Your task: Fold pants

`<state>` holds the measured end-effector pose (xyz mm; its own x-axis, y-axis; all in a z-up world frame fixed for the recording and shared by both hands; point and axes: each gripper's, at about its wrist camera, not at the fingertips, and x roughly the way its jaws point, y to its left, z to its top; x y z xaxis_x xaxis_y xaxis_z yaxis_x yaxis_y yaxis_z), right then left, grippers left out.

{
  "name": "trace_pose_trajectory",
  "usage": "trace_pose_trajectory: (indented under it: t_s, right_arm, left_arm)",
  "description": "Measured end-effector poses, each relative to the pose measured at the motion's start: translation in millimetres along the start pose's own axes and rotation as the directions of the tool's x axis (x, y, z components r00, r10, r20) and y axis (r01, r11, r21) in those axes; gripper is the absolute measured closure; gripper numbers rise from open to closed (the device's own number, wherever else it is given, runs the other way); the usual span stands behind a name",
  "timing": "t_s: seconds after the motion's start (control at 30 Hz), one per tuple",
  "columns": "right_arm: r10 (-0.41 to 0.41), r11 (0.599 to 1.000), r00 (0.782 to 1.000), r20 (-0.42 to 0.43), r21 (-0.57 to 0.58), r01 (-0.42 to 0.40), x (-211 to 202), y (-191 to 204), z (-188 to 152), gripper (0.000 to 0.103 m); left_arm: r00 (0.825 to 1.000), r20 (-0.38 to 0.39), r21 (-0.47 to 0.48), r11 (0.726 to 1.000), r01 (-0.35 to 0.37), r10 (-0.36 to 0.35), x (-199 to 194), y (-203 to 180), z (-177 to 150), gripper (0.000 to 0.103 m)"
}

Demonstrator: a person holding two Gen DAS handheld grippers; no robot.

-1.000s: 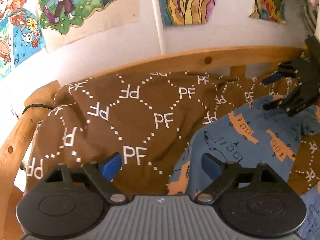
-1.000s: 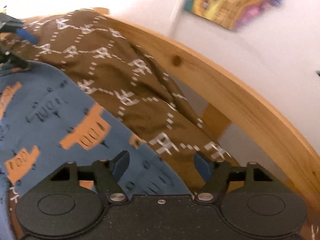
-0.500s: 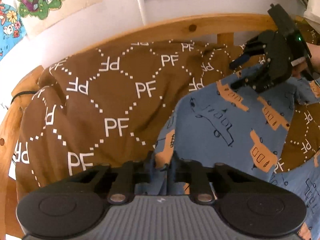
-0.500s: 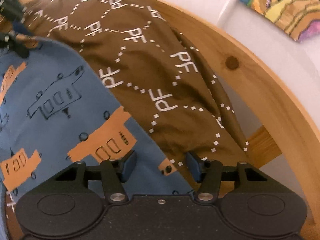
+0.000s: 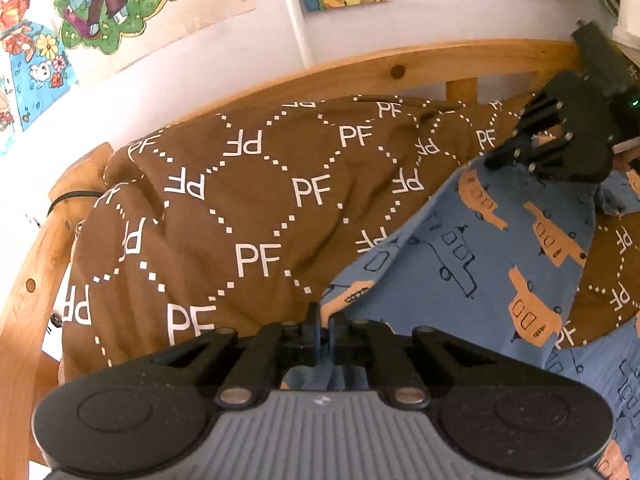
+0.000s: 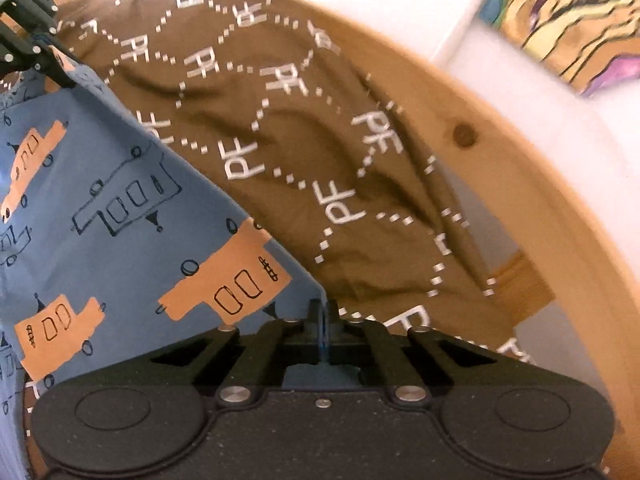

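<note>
Setting: white wall hung with bright drawings [image 5: 100,12], a curved pale wooden bed rail [image 5: 400,70] along the far side, and a brown quilt printed with white PF letters and dotted diamonds [image 5: 256,220] covering the bed.
Pants: soft blue cotton pants printed with orange buses and outlined trucks [image 5: 472,256], lying on the quilt toward the right and near side, with one straight edge running diagonally between my two grippers.
Left gripper [image 5: 323,330]: my jaws are pressed together, pinching the near end of that blue edge; cloth bunches just behind the tips.
Right gripper [image 6: 323,322]: my jaws are pressed together on the far end of the same edge; in the left wrist view this gripper [image 5: 560,148] sits at the far right, near the rail.
Handling: I judge the fabric light, limp and thin. It should drape and sag between holds, so it has to be kept gently taut. It is not fragile, though a shallow pinch could slip.
Where to hold: at the hem or edge corners, as now, one layer stack per gripper.
Risk: catching the quilt along with the pants.
</note>
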<state>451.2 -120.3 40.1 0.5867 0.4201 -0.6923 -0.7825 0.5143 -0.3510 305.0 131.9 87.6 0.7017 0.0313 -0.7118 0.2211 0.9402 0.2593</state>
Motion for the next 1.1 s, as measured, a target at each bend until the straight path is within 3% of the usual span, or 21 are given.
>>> trace_pose_trajectory:
  t_s: [0.2,0.33,0.5,0.67,0.8,1.1]
  right_arm:
    - [-0.088,0.996,0.99,0.108,0.033,0.085,-55,13,-13,0.103]
    - [-0.11,0.993,0.975,0.193,0.072,0.098,-100,30,-31,0.103]
    - [-0.105,0.993,0.967,0.234,0.069,0.091,-159,66,-66,0.103]
    - [-0.068,0.994,0.972,0.227,0.1,0.046,-207,108,-105,0.103]
    - [-0.033,0.994,0.981,0.193,0.112,0.011,-224,155,-135,0.103]
    - [-0.015,0.988,0.988,0.15,0.154,-0.008,-226,221,-171,0.103]
  left_arm:
    - [0.996,0.087,0.046,0.998,-0.037,0.033,-16,-11,-13,0.1]
    - [0.966,0.256,0.1,0.995,-0.004,-0.022,-49,-22,-46,0.1]
    - [0.942,0.336,0.207,0.977,-0.05,-0.023,-84,-52,-88,0.1]
    - [0.949,0.313,0.265,0.963,-0.052,-0.034,-100,-83,-137,0.1]
    - [0.961,0.275,0.345,0.935,-0.076,-0.024,-102,-115,-182,0.1]
    - [0.976,0.216,0.355,0.929,-0.108,0.031,-88,-126,-213,0.1]
